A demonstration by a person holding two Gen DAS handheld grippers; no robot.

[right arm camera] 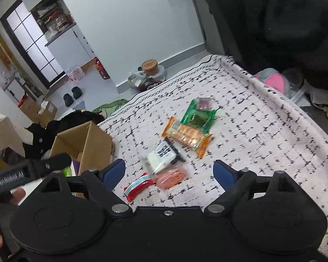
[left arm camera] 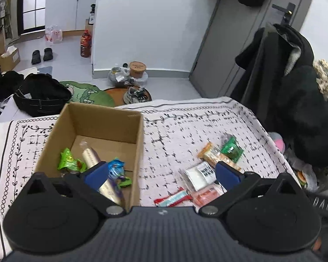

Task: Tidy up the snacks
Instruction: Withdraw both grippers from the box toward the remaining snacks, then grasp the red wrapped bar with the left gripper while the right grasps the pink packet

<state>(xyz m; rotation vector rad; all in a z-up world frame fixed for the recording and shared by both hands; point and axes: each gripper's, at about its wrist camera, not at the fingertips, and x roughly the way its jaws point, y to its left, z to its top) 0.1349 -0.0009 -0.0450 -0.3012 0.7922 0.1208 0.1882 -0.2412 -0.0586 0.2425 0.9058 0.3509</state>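
Note:
An open cardboard box (left arm camera: 140,135) stands on the patterned cloth at the left; it also shows in the right wrist view (right arm camera: 98,146). Inside lie a green packet (left arm camera: 68,160), a cream tube (left arm camera: 90,157) and a blue packet (left arm camera: 117,166). Loose on the cloth lie a green packet (left arm camera: 231,149) (right arm camera: 200,116), an orange cracker pack (left arm camera: 212,155) (right arm camera: 187,138), a white packet (left arm camera: 200,174) (right arm camera: 161,156), a pink packet (left arm camera: 205,196) (right arm camera: 171,178) and a red-blue bar (left arm camera: 172,198) (right arm camera: 137,185). My left gripper (left arm camera: 161,174) is open and empty above the box's right wall. My right gripper (right arm camera: 169,172) is open and empty over the near snacks.
The cloth-covered table (right arm camera: 262,131) drops off at the right and far sides. Dark coats (left arm camera: 295,87) hang at the right. Bags, shoes (left arm camera: 41,54) and a bottle (left arm camera: 86,43) lie on the floor beyond. The left gripper's body (right arm camera: 21,174) shows at the right view's left edge.

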